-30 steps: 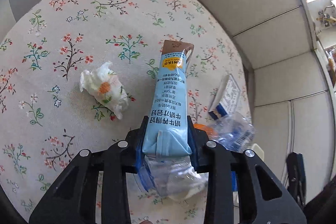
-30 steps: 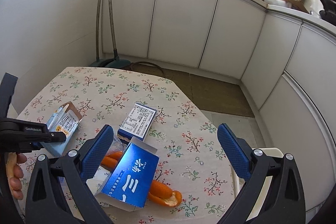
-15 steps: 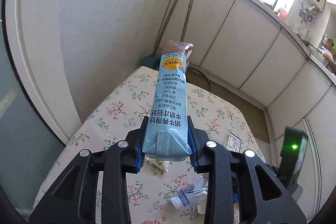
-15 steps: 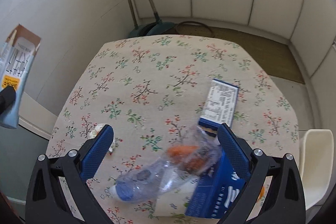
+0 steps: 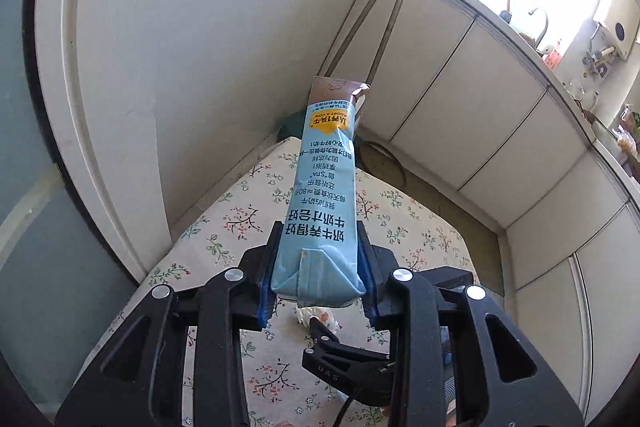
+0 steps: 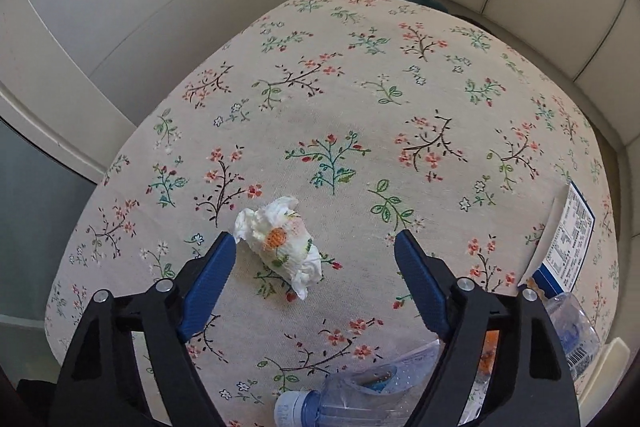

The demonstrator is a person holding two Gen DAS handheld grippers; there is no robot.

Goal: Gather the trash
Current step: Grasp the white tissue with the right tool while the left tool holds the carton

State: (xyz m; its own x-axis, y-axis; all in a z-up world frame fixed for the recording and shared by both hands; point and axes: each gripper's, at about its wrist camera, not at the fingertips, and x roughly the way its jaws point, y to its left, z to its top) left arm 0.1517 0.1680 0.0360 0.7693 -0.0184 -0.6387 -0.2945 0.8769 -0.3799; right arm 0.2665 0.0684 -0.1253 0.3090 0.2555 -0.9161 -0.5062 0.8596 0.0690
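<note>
**Carton held aloft, tissue between closing jaws**

Our left gripper (image 5: pixel 318 275) is clamped on a flattened pale-blue carton (image 5: pixel 324 195), its blue pads pressing the folded bottom end from both sides. The carton juts out along the fingers, its torn brown top farthest from the camera, held above the table (image 5: pixel 240 227). Its print reads upside down in the left wrist view: rows of Chinese characters, "SPA" in quotation marks, "80" in one line, and a yellow badge with "ADOPT A COW" over it.

Our right gripper (image 6: pixel 314 259) points down at the floral tablecloth (image 6: pixel 360 87). Its jaws are closing, and the crumpled tissue (image 6: pixel 280 239), white with an orange flower print, lies on the cloth between them, close to the left pad (image 6: pixel 212 279); the pads do not press it.

At the right edge lies a box (image 6: pixel 568 239), blue with a white panel of print too small to read. A crushed clear bottle (image 6: pixel 360 399) with a blue cap sits below the right gripper, something orange beside it.
</note>
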